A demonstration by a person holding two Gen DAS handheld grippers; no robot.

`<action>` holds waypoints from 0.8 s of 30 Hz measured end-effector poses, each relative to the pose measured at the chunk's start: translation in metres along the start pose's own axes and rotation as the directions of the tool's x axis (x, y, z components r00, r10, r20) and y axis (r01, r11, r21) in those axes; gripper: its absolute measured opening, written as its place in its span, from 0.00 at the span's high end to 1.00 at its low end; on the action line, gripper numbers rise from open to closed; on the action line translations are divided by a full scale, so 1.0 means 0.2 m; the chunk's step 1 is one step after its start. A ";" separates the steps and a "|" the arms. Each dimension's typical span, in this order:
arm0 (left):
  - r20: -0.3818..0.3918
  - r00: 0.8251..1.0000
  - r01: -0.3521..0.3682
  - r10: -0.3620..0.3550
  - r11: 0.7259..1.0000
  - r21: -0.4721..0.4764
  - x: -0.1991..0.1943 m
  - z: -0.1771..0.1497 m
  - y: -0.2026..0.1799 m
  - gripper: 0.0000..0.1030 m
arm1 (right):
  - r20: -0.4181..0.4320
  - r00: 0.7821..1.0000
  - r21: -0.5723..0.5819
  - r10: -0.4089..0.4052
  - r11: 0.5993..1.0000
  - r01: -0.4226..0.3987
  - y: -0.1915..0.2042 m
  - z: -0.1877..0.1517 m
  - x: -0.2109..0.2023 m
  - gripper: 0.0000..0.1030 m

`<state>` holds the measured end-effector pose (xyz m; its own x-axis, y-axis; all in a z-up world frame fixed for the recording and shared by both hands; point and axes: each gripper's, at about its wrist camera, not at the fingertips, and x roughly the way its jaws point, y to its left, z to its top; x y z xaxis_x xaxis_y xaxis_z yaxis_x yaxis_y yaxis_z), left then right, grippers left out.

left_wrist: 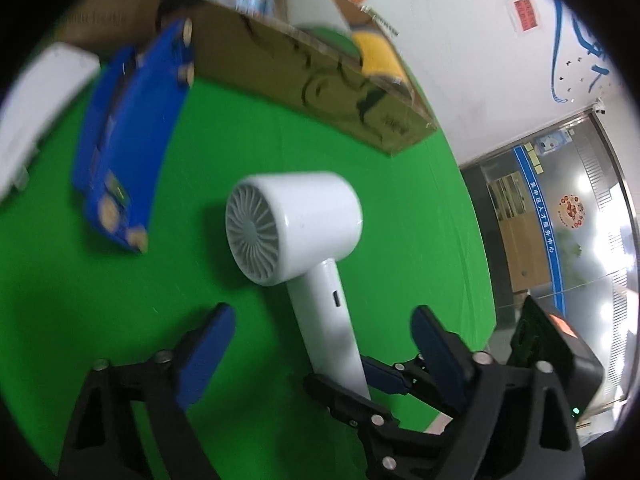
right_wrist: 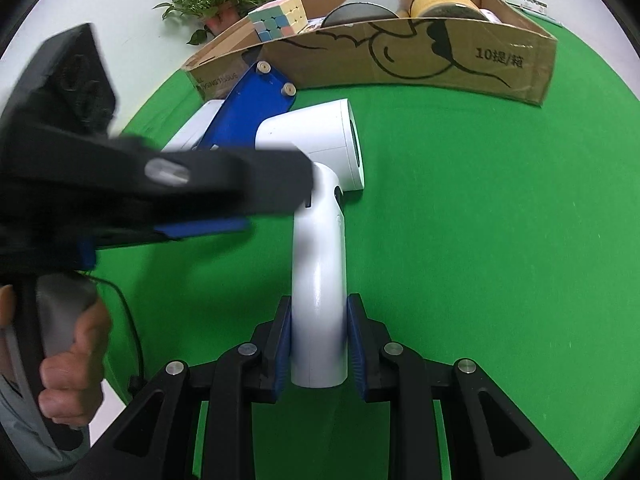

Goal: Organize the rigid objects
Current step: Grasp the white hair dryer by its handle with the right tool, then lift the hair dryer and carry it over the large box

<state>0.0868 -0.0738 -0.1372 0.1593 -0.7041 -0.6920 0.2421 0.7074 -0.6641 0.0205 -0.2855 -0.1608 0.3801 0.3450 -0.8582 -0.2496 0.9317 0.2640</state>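
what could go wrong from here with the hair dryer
The right gripper clamps only the handle's end of the hair dryer, so the heavy head may sag or twist. The open left gripper straddles the same handle and could bump the right one. The blue board sits close behind the head.

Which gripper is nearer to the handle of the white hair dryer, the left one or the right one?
Right. The right gripper is shut on the handle of the hair dryer, near its end. The left gripper is open, its fingers on either side of the handle without touching it.
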 end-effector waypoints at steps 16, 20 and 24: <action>0.000 0.998 -0.060 0.061 0.994 0.091 0.03 -0.04 -0.19 0.69 | 0.029 1.000 -0.011 -0.014 1.000 0.014 0.06 -0.06 -0.10 0.76; 0.092 0.994 -0.080 0.066 0.984 0.162 -0.10 0.01 -0.30 0.70 | 0.133 0.990 -0.052 -0.040 0.998 0.047 0.12 -0.02 -0.22 0.76; 0.209 0.976 -0.119 0.066 0.959 0.255 -0.27 0.09 -0.44 0.70 | 0.273 0.960 -0.092 -0.054 0.992 0.082 0.19 0.08 -0.38 0.76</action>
<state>0.0741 -0.0993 -0.0367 0.3712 -0.6536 -0.6596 0.4578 0.7468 -0.4823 -0.0039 -0.2734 -0.0791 0.6221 0.3118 -0.7182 -0.2980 0.9425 0.1511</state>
